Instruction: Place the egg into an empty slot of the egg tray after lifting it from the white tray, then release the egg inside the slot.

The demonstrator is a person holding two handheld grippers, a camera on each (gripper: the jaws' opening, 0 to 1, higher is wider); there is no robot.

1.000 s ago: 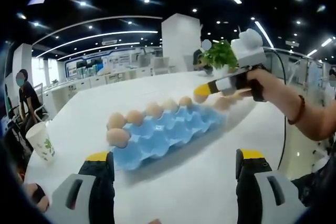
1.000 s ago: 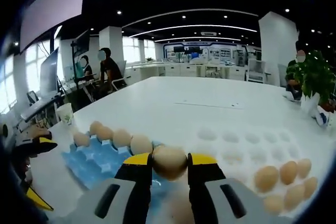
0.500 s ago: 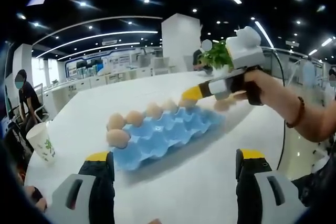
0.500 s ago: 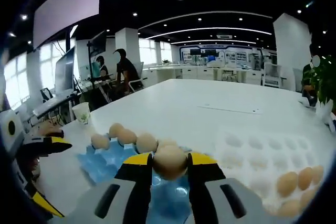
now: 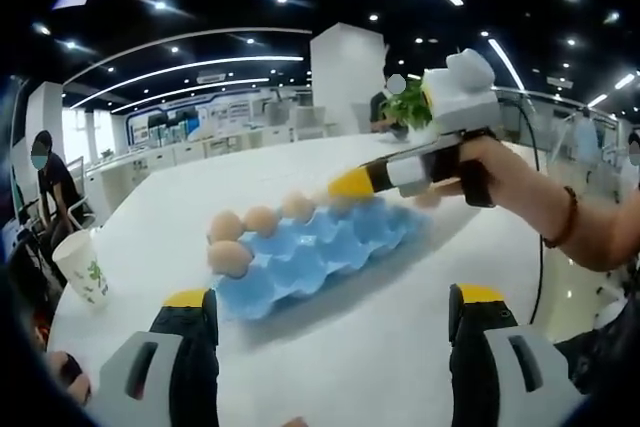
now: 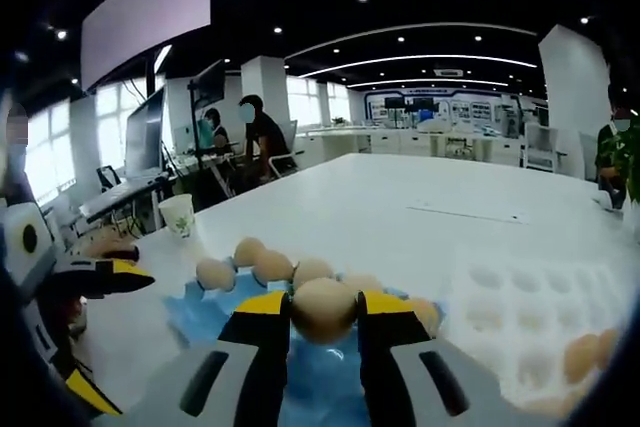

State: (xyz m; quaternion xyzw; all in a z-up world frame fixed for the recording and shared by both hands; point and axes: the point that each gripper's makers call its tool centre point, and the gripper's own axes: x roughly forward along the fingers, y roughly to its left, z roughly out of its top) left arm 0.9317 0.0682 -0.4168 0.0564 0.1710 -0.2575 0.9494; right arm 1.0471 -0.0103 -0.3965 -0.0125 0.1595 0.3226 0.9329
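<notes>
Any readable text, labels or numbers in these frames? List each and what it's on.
No text can be read.
Paper cup: green print, a pattern or logo, too blurred to tell any words.
Far wall signage: bright panels, too small to read.
Blue egg tray, white tray, egg: no markings seen.

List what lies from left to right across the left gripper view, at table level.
Paper cup → brown eggs at the tray's left end → blue egg tray → right gripper, reaching in over the tray → the hand holding it.
</notes>
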